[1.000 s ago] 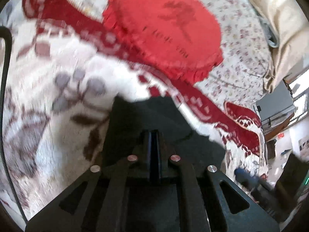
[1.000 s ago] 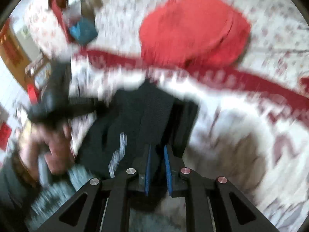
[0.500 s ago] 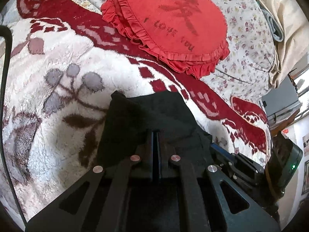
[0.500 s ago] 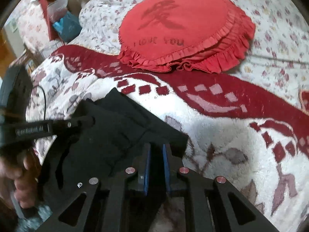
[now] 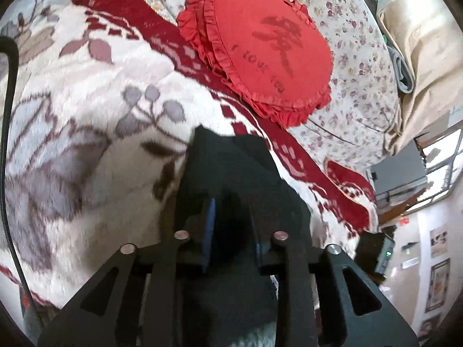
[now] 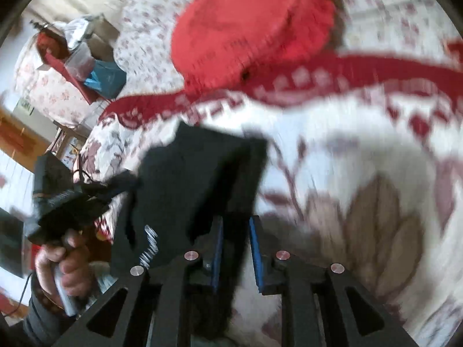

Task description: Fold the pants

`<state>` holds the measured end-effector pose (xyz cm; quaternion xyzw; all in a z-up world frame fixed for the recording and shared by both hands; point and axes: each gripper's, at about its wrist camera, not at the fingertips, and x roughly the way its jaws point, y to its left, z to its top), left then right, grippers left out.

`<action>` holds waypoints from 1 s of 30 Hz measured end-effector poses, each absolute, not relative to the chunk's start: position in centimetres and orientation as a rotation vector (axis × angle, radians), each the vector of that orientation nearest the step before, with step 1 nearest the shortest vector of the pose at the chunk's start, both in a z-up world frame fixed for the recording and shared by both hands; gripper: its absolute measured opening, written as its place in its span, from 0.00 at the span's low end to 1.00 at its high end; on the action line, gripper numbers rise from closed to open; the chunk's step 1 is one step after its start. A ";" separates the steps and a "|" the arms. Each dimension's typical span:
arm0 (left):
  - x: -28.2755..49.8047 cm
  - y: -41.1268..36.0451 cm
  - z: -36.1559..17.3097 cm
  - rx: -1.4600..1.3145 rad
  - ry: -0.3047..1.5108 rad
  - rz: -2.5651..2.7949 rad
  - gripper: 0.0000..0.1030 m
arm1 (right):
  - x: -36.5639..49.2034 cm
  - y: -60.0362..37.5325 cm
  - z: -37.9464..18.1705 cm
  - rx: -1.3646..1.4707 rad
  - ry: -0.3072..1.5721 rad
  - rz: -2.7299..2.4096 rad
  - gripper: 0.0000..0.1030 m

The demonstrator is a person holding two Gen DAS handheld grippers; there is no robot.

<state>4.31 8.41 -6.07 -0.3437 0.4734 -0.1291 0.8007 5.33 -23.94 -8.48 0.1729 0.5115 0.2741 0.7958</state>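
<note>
The black pants (image 5: 231, 179) lie folded on a white and red floral blanket (image 5: 86, 110); they also show in the right wrist view (image 6: 196, 179). My left gripper (image 5: 231, 217) is open, its blue-padded fingers (image 5: 209, 228) apart over the black cloth. My right gripper (image 6: 235, 231) is open too, its blue pads (image 6: 254, 248) standing either side of the pants' near edge. The left hand and its gripper (image 6: 66, 202) show at the left of the right wrist view.
A round red frilled cushion (image 5: 260, 46) lies beyond the pants on a flowered sheet (image 5: 361, 66). A beige curtain (image 5: 419, 57) hangs at the right. Boxes and bags (image 6: 81, 57) are piled at the far left. A black cable (image 5: 8, 144) runs along the left.
Both grippers were shut on the black pants and have now opened, letting the cloth go. Both have pulled back a little; the right wrist view is blurred with motion.
</note>
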 end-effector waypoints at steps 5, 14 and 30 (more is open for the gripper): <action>4.1 9.0 -6.0 -0.833 0.996 -0.335 0.42 | 5.1 -25.0 -8.8 0.482 1.044 0.624 0.29; 2.5 10.8 -4.8 -0.889 0.896 -0.285 0.63 | 6.1 -26.5 -9.6 0.703 1.079 0.682 0.48; 4.7 9.9 -9.5 -1.059 1.148 -0.349 0.77 | 6.8 -24.0 -9.7 0.636 1.122 0.776 0.47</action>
